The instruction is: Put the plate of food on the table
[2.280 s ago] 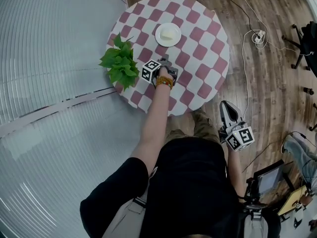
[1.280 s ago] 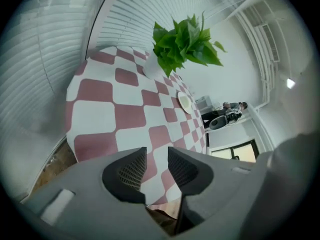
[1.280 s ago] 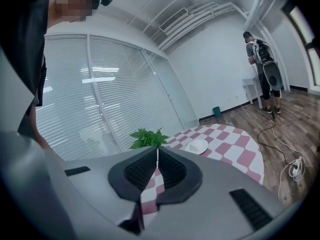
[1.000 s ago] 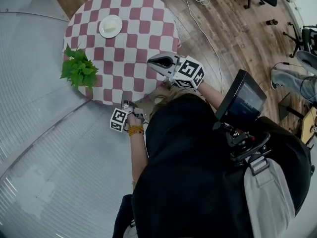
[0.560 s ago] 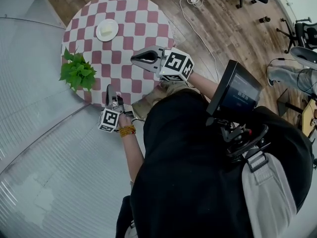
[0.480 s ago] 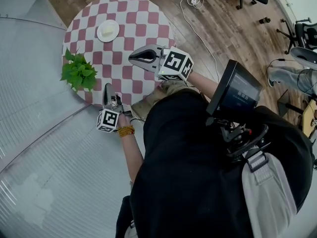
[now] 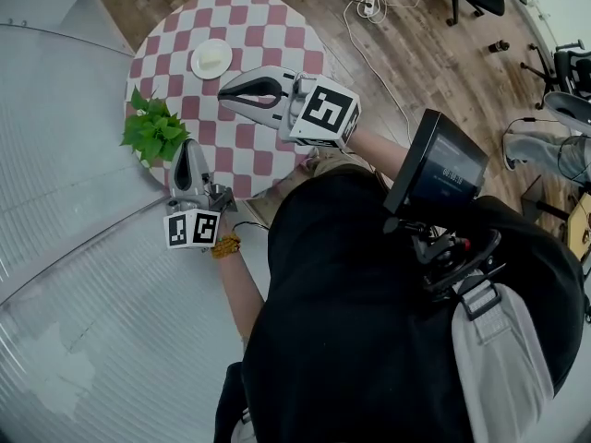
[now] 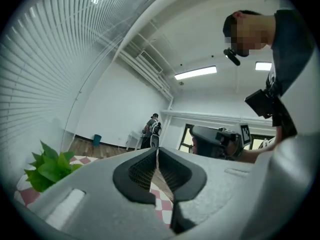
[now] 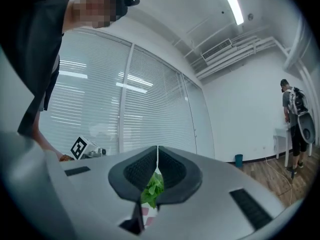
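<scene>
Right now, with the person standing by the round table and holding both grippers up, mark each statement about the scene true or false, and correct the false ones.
1. The plate of food lies on the checkered table. True.
2. The left gripper is gripping the plate. False: its jaws have just been closing and meet with nothing between them. The plate lies on the table, apart from it.
3. A leafy green plant stands at the table's edge. True.
4. The right gripper has its jaws wide apart. False: they are together and hold nothing.
</scene>
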Motion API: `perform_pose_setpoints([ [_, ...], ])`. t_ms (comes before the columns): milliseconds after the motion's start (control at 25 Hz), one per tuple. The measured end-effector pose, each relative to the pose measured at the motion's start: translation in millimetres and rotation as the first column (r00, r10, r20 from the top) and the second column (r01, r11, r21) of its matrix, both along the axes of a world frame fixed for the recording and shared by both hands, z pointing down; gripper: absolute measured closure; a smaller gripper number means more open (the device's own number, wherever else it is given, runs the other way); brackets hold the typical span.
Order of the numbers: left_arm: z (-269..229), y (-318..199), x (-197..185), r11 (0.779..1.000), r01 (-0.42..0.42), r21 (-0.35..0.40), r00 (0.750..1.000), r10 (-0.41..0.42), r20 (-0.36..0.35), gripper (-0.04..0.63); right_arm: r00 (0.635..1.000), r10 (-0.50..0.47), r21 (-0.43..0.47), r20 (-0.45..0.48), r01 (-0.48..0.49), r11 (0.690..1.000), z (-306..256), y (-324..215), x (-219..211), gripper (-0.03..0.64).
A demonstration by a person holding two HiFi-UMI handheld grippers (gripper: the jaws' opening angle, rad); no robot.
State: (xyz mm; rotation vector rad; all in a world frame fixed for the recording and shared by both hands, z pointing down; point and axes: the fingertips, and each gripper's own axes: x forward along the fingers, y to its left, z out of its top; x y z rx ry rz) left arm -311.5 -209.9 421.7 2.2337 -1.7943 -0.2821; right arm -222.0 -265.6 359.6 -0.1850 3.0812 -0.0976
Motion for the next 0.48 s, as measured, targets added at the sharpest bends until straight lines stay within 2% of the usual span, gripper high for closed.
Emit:
perform_pose_setpoints([
  [200, -36, -4, 10, 0.997, -0.027, 0.075, 0.999, 0.025, 0.034, 0.577, 0.998, -0.021, 0.059, 0.060, 0.017, 0.998, -31, 5, -8, 0.601],
  [280, -50, -4, 10, 0.995, -0.014, 0.101, 0.996, 0.004, 0.092, 0.577, 0.996, -0.012, 0.110, 0.091, 0.002, 0.994, -47, 7, -9, 0.601],
  [360, -66, -5, 9, 0.991, 0.010, 0.130, 0.983, -0.034, 0.179, 0.577, 0.992, 0.000, 0.143, 0.124, -0.018, 0.990, -62, 8, -11, 0.601],
  [440, -81, -4, 9, 0.986, 0.030, 0.163, 0.963, -0.073, 0.261, 0.577, 0.986, -0.001, 0.139, 0.164, -0.022, 0.990, -75, 9, -11, 0.601],
  [480, -88, -4, 8, 0.983, 0.034, 0.179, 0.957, -0.084, 0.279, 0.577, 0.984, -0.002, 0.134, 0.179, -0.022, 0.991, -80, 11, -11, 0.601],
])
